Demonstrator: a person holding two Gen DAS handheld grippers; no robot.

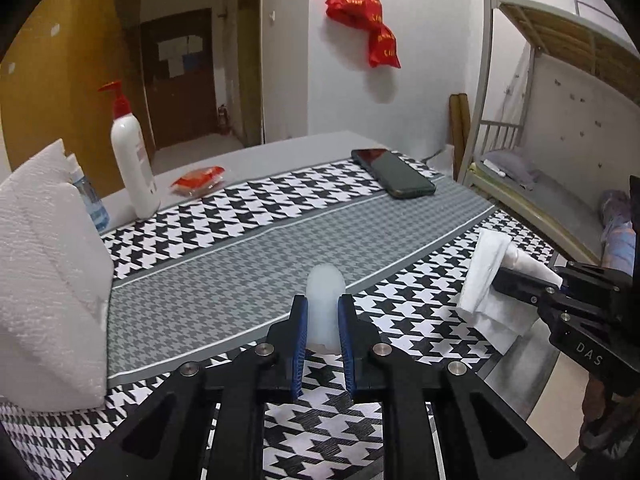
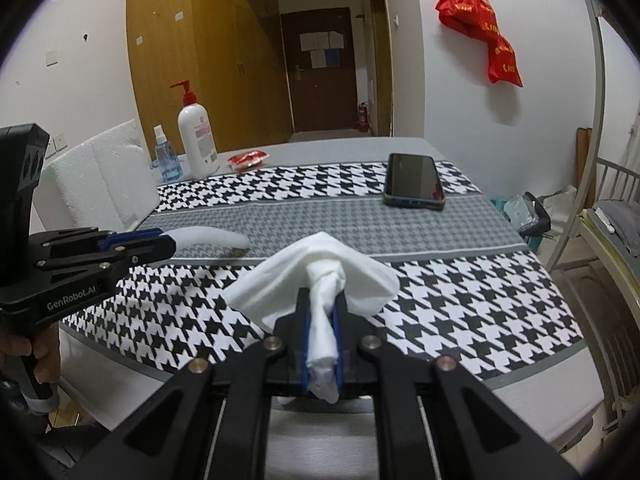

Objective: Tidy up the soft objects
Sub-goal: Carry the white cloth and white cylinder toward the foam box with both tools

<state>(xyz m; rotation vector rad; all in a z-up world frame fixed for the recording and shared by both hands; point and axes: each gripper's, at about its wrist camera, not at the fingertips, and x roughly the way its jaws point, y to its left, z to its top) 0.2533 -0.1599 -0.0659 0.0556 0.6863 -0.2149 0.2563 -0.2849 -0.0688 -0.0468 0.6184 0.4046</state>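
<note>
My left gripper (image 1: 323,304) is shut on a pale translucent soft strip (image 1: 325,300), held just above the houndstooth tablecloth (image 1: 248,204). In the right wrist view the same strip (image 2: 212,237) sticks out of the left gripper (image 2: 168,242) as a curved white piece. My right gripper (image 2: 322,300) is shut on a bunched white cloth (image 2: 320,276) that fans out ahead of the fingers. The left wrist view shows that cloth (image 1: 486,276) held by the right gripper (image 1: 500,280) at the table's right edge.
A white foam block (image 1: 48,264) stands at the left. A pump bottle (image 1: 132,160), a blue spray bottle (image 2: 164,160) and a red packet (image 1: 198,178) sit at the back left. A black phone (image 1: 394,174) lies at the back right. A bunk bed (image 1: 540,168) stands right of the table.
</note>
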